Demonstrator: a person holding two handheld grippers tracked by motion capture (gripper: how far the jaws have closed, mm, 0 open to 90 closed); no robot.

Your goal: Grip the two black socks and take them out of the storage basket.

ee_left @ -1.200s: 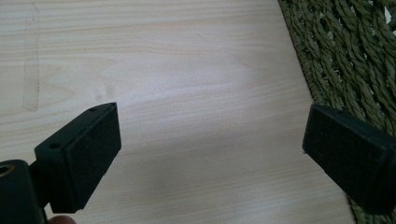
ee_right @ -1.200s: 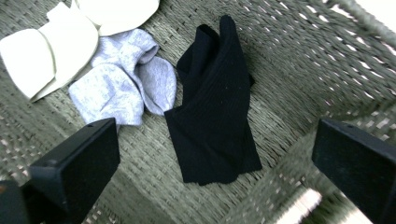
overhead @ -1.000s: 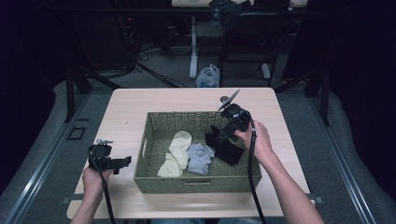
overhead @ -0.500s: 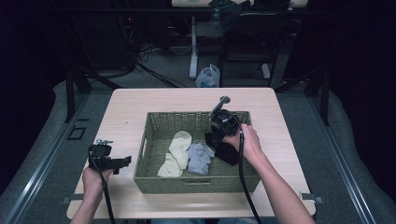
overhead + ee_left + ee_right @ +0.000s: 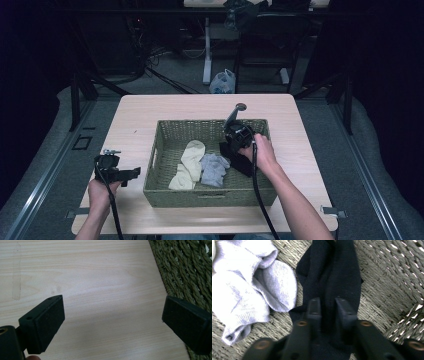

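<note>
Our right tool is pinched on the black sock at 3 o'clock in the basket. Thin grip, so it may slip out when lifted. Left tool sits wide open over the tabletop.

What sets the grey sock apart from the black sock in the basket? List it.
Colour: the grey sock is pale, the black sock dark. State: the grey sock lies free, while the right gripper is shut on the black sock. Pose: grey bunched, black stretched long. Both lie in the woven basket.
</note>
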